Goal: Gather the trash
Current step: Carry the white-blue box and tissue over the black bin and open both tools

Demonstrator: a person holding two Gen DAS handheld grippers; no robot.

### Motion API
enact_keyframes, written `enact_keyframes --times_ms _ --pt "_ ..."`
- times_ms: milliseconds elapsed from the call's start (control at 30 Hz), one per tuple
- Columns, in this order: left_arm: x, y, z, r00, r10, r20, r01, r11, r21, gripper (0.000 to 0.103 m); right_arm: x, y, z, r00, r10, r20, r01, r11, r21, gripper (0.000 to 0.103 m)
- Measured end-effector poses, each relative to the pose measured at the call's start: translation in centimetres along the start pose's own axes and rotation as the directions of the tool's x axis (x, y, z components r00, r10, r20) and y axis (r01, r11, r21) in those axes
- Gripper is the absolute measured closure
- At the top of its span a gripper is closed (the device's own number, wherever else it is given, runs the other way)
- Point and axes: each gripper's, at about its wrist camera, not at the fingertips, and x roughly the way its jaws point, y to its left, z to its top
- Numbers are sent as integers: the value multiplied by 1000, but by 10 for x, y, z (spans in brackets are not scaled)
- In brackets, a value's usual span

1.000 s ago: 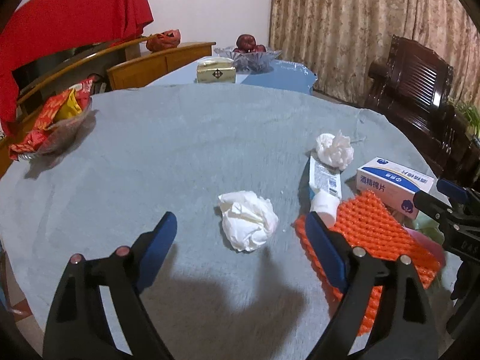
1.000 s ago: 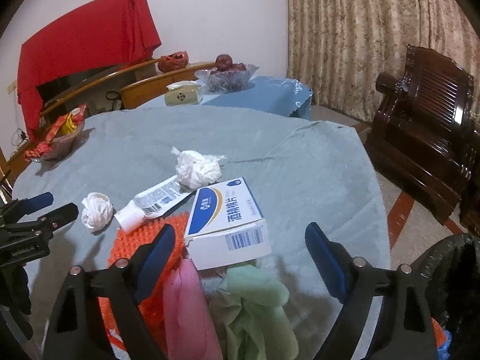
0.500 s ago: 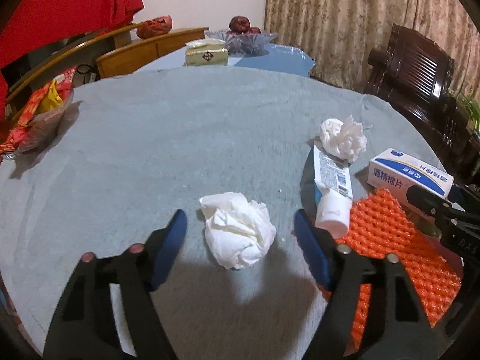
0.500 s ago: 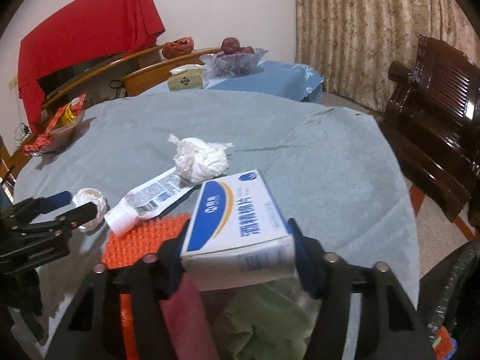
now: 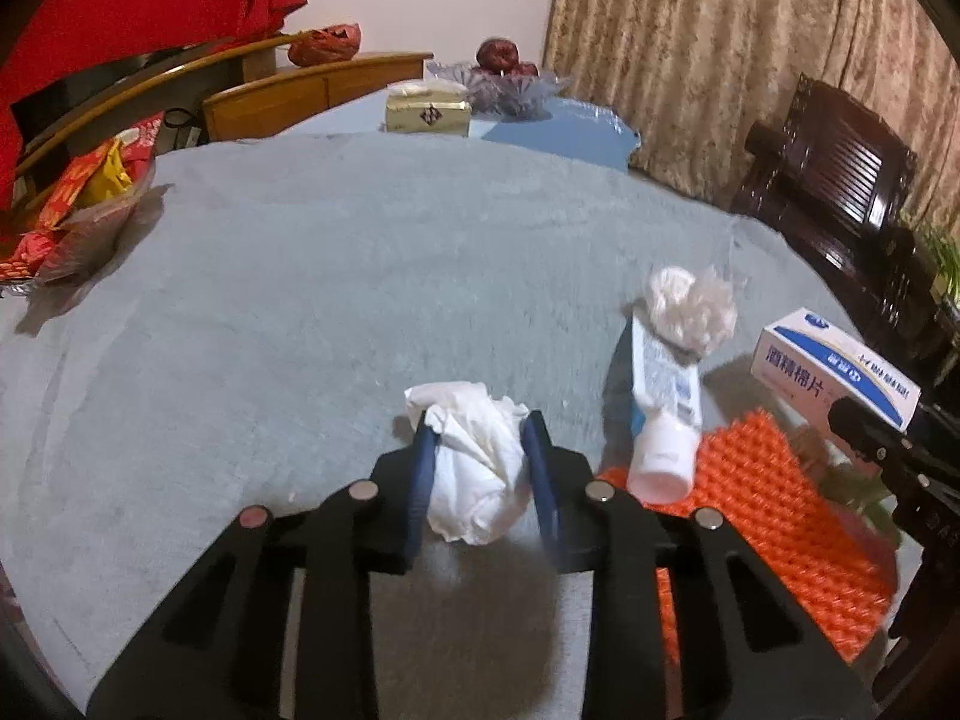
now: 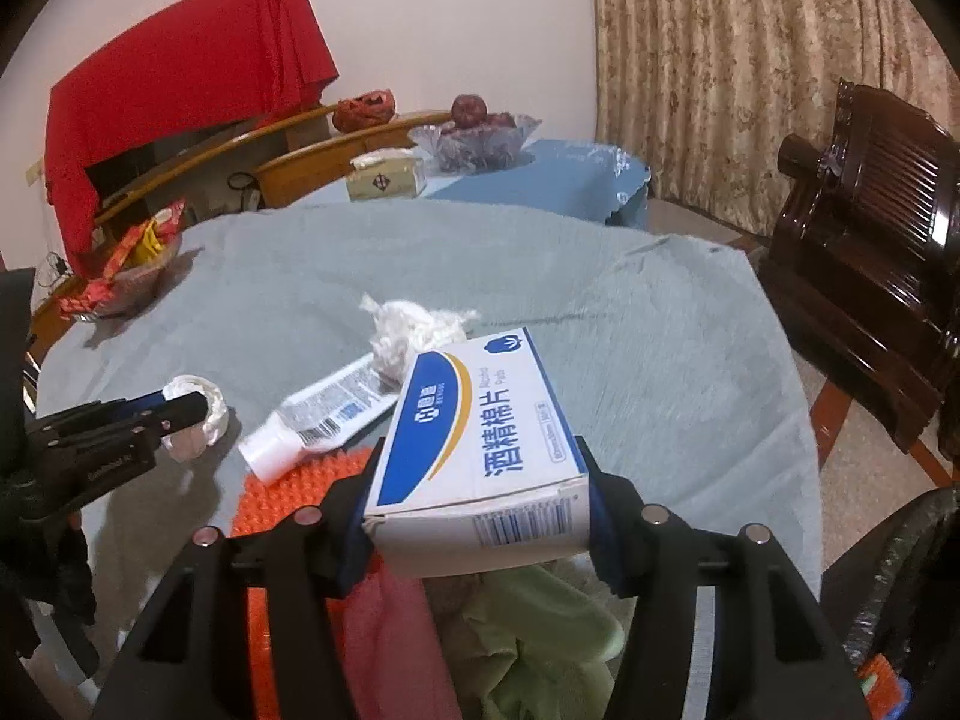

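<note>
The left gripper [image 5: 480, 450] is closed on a crumpled tissue wad [image 5: 474, 474], its blue pads pressing the wad from both sides just above the bench [image 5: 300, 300]. The wad is probably near weightless and soft; it likely deforms under the pads, so a grip across its bulk holds better than a pinch on a loose flap.

The right gripper [image 6: 477, 480] clamps the near end of an alcohol-pad box [image 6: 480, 438] across its width. The carton looks light and stiff but thin-walled, so a hard squeeze could dent it.

Left of and beyond the right gripper lie an orange studded mat [image 6: 288, 492] and a squeeze tube [image 6: 324, 414], its cap toward the gripper; the tube is probably smooth and pliable, best taken across the body. Touching the tube's far end sits a second tissue wad [image 6: 414, 330], as soft as the first.
</note>
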Motion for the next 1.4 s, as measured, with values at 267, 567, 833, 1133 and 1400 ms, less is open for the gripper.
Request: enact_keyframes --times_ms 267,567,833,1133,1400 --pt "-38 -12 12 997 -24 78 24 1000 4 76 -22 -6 6 999 -3 32 2 999 33 46" --pt "-74 -30 18 992 -54 116 49 998 46 76 -56 -9 9 997 -20 71 17 999 41 46" --pt "-101 -56 17 988 -73 134 63 995 77 76 -89 -13 10 995 -35 97 29 998 62 46" --pt "-120 -86 14 982 -115 149 99 989 109 77 -125 -26 5 989 -69 130 59 995 84 46" --pt "-134 -114 9 974 -162 158 140 980 141 77 -156 -41 0 982 -100 159 84 991 100 46"
